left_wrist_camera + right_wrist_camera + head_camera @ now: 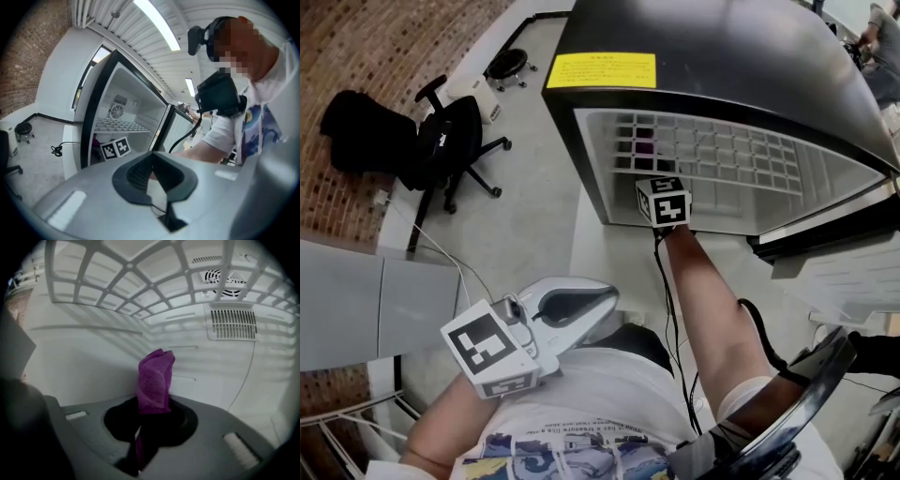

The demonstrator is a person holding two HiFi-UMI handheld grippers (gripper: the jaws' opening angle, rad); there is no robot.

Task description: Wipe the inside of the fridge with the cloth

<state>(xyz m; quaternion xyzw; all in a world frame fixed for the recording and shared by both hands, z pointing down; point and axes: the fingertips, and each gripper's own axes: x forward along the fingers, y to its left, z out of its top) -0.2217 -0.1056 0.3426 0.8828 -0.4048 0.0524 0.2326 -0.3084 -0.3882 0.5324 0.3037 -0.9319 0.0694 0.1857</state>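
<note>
A red-brick wall (384,47) bordered a grey concrete floor (525,187), where a black office chair (455,141) stood close to the wall, with a dark bundle (356,131) against the brick beside it. A small black stool (508,66) sat further along the wall, and a white cable (441,251) trailed across the floor. Overhead, strip lights (157,23) shone along a ribbed white ceiling (136,47).

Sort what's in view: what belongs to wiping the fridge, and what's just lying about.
For the job:
fridge
its wire shelf
purple cloth
right gripper, shut on the cloth inside the fridge

Lying about:
office chair
cable on the floor
left gripper, shut, empty, outside the fridge
</note>
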